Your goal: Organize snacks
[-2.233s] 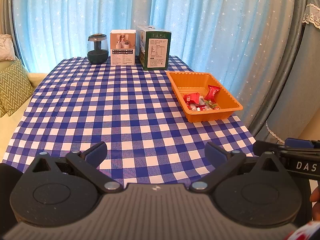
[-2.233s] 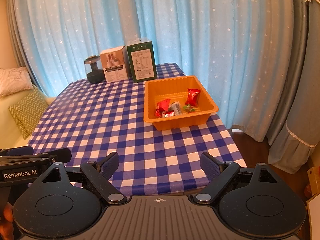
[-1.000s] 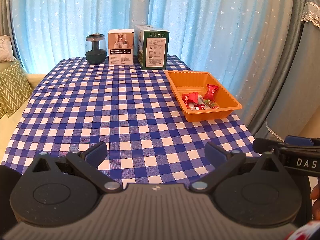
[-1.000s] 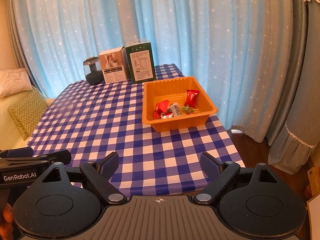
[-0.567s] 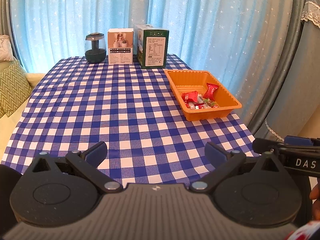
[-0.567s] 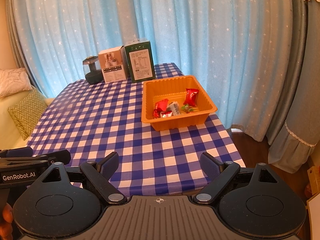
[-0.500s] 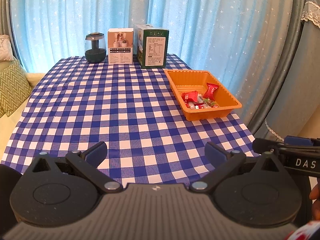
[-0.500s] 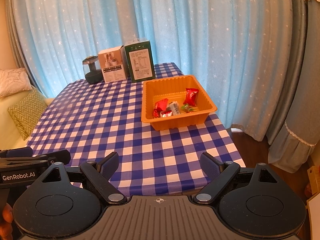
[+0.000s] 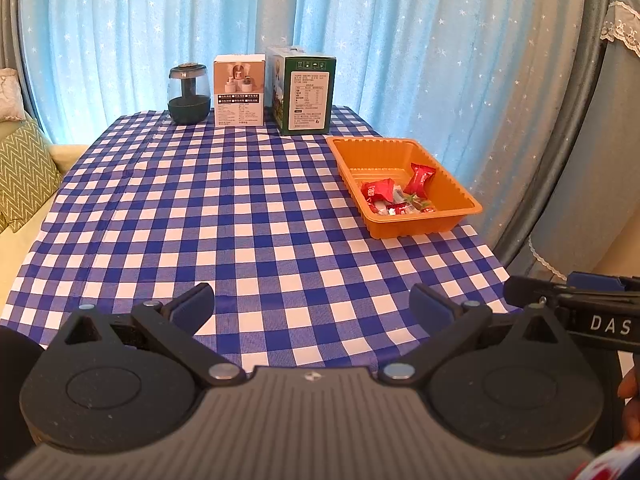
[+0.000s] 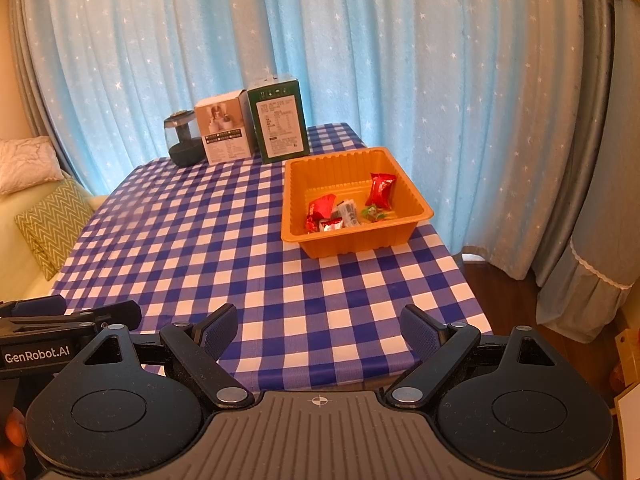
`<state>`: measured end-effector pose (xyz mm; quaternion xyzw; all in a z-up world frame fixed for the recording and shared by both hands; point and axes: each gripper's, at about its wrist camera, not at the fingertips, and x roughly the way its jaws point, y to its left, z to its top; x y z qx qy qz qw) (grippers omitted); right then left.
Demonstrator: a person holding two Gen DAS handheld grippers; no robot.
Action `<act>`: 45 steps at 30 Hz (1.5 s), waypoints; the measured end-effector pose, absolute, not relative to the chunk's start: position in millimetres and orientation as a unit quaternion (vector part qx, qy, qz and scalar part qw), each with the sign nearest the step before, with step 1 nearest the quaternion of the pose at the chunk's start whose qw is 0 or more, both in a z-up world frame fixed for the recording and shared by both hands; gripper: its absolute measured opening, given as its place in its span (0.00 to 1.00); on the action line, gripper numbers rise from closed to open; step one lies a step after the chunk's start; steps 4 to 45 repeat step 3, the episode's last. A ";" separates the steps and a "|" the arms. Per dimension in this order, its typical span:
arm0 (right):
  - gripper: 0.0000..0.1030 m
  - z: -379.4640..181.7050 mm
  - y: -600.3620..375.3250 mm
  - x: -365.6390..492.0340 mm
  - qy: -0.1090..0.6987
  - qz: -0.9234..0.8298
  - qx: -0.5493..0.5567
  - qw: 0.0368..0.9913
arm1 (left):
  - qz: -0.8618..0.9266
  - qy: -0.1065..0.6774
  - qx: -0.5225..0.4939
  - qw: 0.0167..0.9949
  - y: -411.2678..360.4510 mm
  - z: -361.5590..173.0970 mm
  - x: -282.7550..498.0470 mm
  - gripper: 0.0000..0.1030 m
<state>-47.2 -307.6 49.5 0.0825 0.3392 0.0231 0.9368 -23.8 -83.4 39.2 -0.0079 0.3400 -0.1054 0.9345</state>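
Observation:
An orange tray sits at the right side of the checked table and holds several wrapped snacks, mostly red. My left gripper hovers over the near table edge, open, nothing between its blue-padded fingers. My right gripper hangs open and empty at the near right corner of the table, well short of the tray. Each gripper shows at the edge of the other's view.
At the back of the blue-and-white checked cloth stand a dark glass jar, a white box and a green box. Blue starred curtains hang behind. A sofa with a green cushion is on the left; bare floor lies right.
Both views have backed away a little from the table since the earliest frames; over the last second nothing moves. Both grippers stay open.

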 end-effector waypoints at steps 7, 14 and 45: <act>0.85 48.1 -307.2 -48.5 0.339 0.022 0.082 0.937 | -0.106 0.339 -0.008 0.935 -82.1 37.8 -24.6 1.00; 0.85 48.1 -307.2 -48.5 0.339 0.022 0.082 0.937 | -0.106 0.339 -0.008 0.935 -82.1 37.8 -24.6 1.00; 0.85 48.1 -307.2 -48.5 0.339 0.022 0.082 0.937 | -0.106 0.339 -0.008 0.935 -82.1 37.8 -24.6 1.00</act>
